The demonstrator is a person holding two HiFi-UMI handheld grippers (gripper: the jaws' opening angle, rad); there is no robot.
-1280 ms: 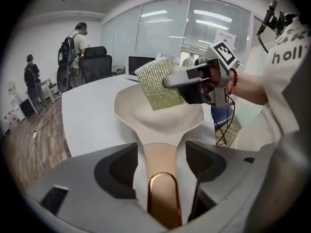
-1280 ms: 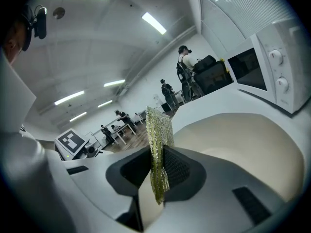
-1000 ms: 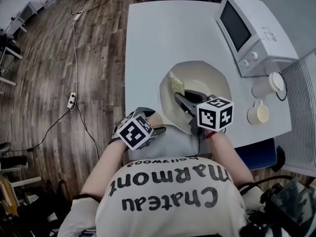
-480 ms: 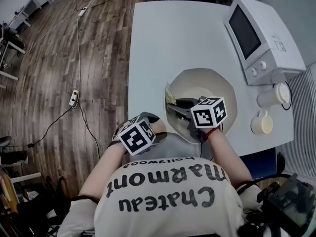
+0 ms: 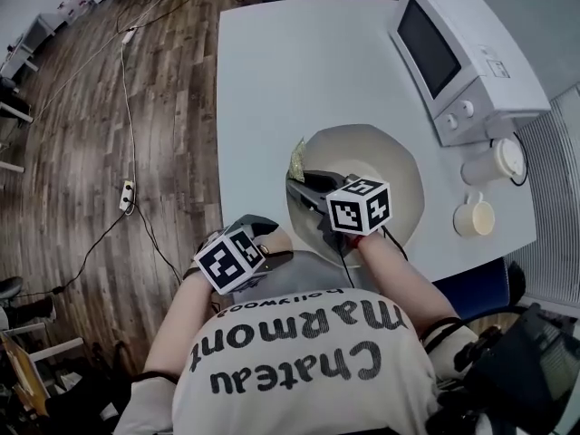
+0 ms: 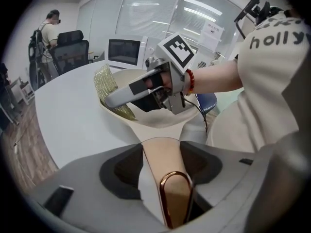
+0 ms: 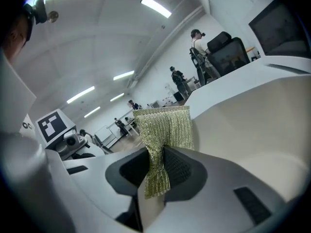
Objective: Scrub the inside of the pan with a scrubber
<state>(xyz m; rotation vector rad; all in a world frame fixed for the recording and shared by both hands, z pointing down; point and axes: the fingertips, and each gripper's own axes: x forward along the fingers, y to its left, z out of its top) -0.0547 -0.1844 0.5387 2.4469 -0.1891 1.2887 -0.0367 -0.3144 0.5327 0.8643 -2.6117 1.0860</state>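
Your right gripper (image 5: pixel 302 183), clenching the scrubber (image 5: pixel 297 159), has slid toward the table's (image 5: pixel 272 80) left edge. Bare pan (image 5: pixel 391 163) floor lies rightward — sweep back.

Left gripper (image 6: pixel 162 148) is sitting low, close to the torso and tipping downward. Its jaws have just been closing and are now clamping the pan handle (image 6: pixel 170 178) between the pads. Right gripper (image 7: pixel 158 155) is reaching ahead, angling toward the left side and dipping slightly, jaws pinching the scrubber (image 7: pixel 165 125). Both elbows are bending, right forearm (image 5: pixel 385 261) extending further forward than left forearm (image 5: pixel 186 311).
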